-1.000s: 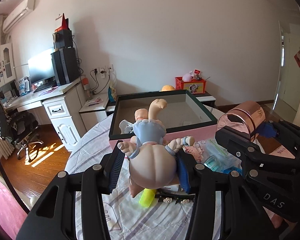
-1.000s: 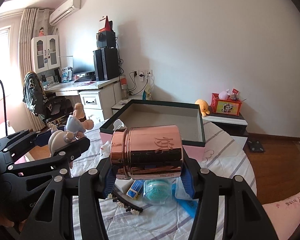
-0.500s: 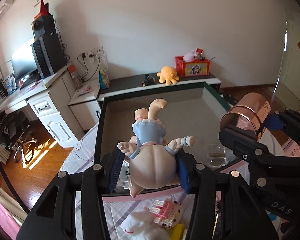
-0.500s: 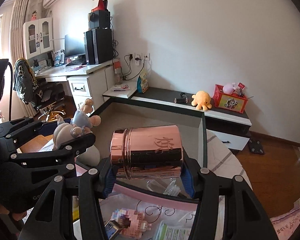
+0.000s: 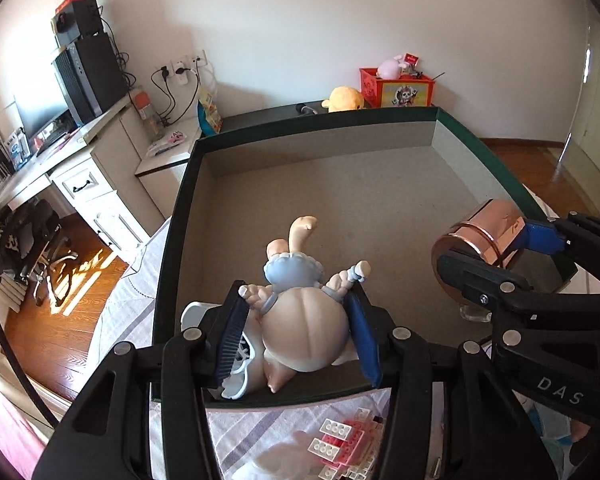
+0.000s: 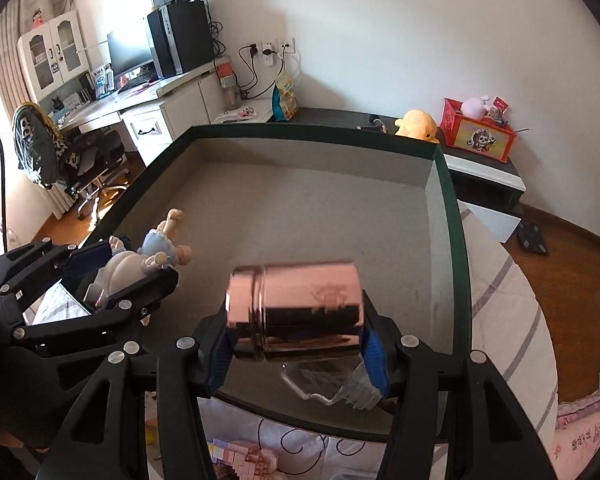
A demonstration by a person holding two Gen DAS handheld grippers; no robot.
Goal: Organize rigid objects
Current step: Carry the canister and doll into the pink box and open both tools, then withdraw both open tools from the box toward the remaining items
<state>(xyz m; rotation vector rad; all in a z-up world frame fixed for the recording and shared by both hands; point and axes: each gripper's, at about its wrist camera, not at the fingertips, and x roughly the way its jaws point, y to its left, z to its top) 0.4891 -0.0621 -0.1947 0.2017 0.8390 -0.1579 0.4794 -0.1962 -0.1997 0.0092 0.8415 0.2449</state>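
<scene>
With the left gripper (image 5: 296, 336) clenched on the doll (image 5: 304, 320) and the right gripper (image 6: 296, 344) on the tin (image 6: 296, 312), lower both gently beneath the fingers into the box (image 5: 380, 208), well apart.

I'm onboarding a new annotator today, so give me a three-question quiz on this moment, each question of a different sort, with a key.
1. True or false: the left tongs hold the doll figurine head toward the camera.
2. Multiple choice: the copper tin in the right tongs lies A) upright, B) on its side across the pads, C) lid down.
3. Fill in: both items hang above the open ____.

Key
1. True; its legs point away.
2. B.
3. Box, dark green rim, grey inside. A clear plastic piece and a white-and-blue item already lie on its near floor.
</scene>
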